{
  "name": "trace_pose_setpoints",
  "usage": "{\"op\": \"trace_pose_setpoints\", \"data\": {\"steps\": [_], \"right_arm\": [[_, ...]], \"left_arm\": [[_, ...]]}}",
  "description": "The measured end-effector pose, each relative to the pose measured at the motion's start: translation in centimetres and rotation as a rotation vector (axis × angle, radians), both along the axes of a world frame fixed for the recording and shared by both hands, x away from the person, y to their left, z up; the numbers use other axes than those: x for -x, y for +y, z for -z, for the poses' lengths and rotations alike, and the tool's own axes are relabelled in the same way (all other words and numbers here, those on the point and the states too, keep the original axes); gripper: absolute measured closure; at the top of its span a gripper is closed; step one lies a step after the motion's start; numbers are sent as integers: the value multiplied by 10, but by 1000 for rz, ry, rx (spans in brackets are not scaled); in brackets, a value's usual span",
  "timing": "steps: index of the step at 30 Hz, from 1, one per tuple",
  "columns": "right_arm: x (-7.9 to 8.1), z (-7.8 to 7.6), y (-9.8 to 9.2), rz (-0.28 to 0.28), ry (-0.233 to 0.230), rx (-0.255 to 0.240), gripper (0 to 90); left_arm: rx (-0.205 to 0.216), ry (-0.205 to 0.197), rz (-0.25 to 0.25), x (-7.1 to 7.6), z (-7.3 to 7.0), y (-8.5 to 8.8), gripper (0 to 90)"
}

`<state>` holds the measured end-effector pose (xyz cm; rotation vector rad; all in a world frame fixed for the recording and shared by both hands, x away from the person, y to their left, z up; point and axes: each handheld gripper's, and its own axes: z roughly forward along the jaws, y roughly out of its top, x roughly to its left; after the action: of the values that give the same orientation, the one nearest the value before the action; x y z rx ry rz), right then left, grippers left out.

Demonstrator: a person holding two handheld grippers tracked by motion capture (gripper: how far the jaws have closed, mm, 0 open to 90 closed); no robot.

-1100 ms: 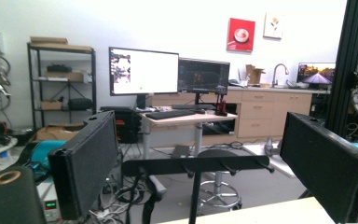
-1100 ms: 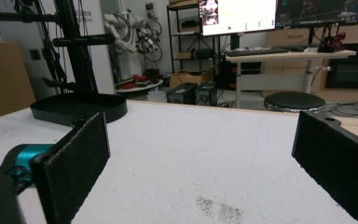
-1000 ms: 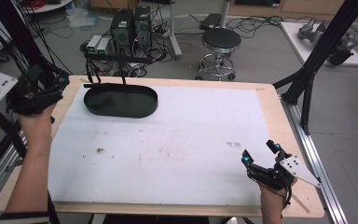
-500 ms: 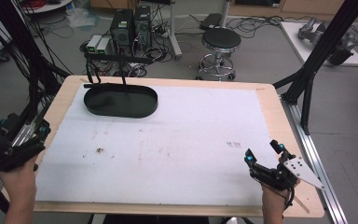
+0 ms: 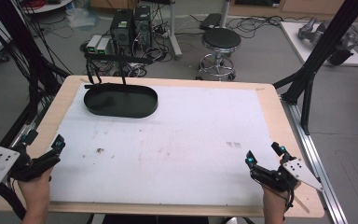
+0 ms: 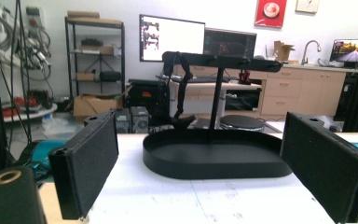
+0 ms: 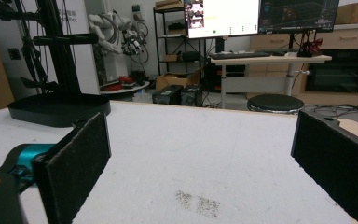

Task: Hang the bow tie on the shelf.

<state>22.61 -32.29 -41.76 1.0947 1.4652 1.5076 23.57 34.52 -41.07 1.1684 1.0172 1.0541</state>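
Both grippers, left and right, hang empty, jaws spread; reaching toward 11 o'clock probably risks toppling the black stand.

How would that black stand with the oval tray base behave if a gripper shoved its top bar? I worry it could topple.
The black stand probably slides before tipping: its oval base looks wide and flat. Pushing the high crossbar likely rocks it, on one thin post.

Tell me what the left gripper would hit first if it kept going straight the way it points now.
Most likely the black oval tray, centred between the open jaws of the left gripper in its own view. Only bare white table cover seems to lie before it, though depth is hard to judge.
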Motion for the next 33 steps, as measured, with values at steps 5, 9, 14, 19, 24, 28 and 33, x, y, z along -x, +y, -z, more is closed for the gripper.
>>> {"op": "trace_pose_setpoints", "data": {"steps": [5,9,14,19,24,28,33], "right_arm": [[0,-1,1,-2,-6,-10,37],[0,-1,4,-9,-5,-4,36],[0,-2,6,-14,-7,2,37],[0,-2,7,-17,-7,1,37],[1,-2,7,-14,-8,-2,37],[2,-2,7,-13,-8,-6,36],[2,-2,6,-12,-11,-2,36]], "left_arm": [[1,2,1,2,6,-1,118],[-6,-26,-7,6,6,-2,118],[-12,-26,2,8,7,-4,118],[-11,-25,3,7,7,-4,120],[-16,-25,8,7,7,-6,121],[-20,-14,11,7,8,-7,121],[-26,-12,20,6,8,-8,121]]}}
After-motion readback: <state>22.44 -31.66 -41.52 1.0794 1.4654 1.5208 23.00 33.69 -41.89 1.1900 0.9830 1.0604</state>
